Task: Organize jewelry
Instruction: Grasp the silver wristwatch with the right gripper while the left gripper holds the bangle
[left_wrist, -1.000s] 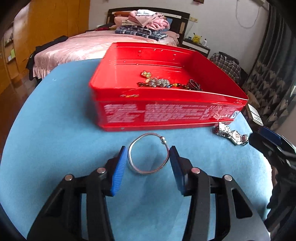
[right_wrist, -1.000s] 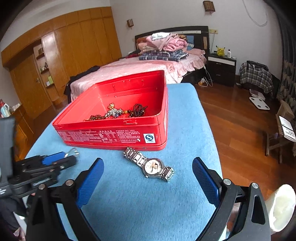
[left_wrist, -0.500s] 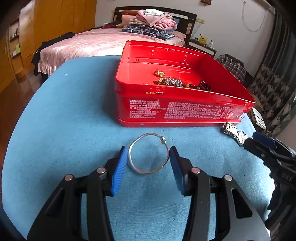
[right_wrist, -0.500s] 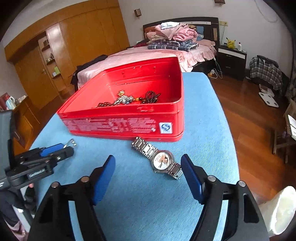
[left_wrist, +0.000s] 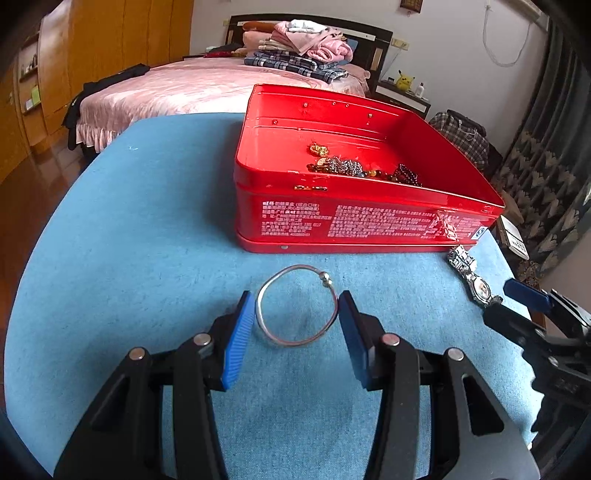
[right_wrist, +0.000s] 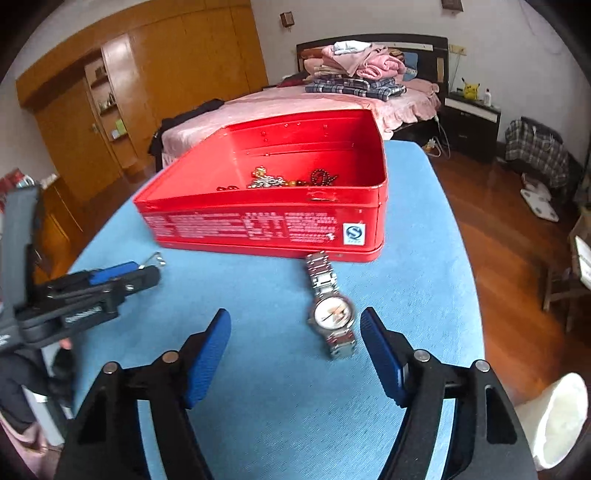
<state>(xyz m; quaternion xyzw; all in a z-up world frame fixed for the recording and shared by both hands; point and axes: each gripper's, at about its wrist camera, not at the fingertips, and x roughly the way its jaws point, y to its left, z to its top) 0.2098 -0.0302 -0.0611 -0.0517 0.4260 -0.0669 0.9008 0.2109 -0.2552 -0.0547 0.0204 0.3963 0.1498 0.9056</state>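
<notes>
Left wrist view has the left gripper (left_wrist: 297, 317) low in the centre of the frame, its blue pads spread apart on either side of a silver bangle (left_wrist: 296, 305) that lies flat on the blue tabletop (left_wrist: 147, 240). Each pad sits just beside the ring's outer edge; whether either one actually touches the metal is hard to judge from this angle. The bangle's small bead clasp points toward the upper right of the ring. Just above it in the frame stands the open red tin (left_wrist: 354, 218), and inside, toward the tin's middle, lies a small heap of beaded jewelry (left_wrist: 354, 168). At the right edge of this view the tip of the right gripper (left_wrist: 524, 299) shows near one end of a silver wristwatch (left_wrist: 471, 277), which lies beside the tin's lower right corner.

Right wrist view shows the same gripper from behind, fingers wide open, at the bottom centre. The wristwatch lies face up on the cloth, its dial and near strap between the two blue pads and much closer to the right-hand one, apart from both. Its far strap end reaches to the tin's front wall. At the left of this frame the left gripper lies low over the table.
</notes>
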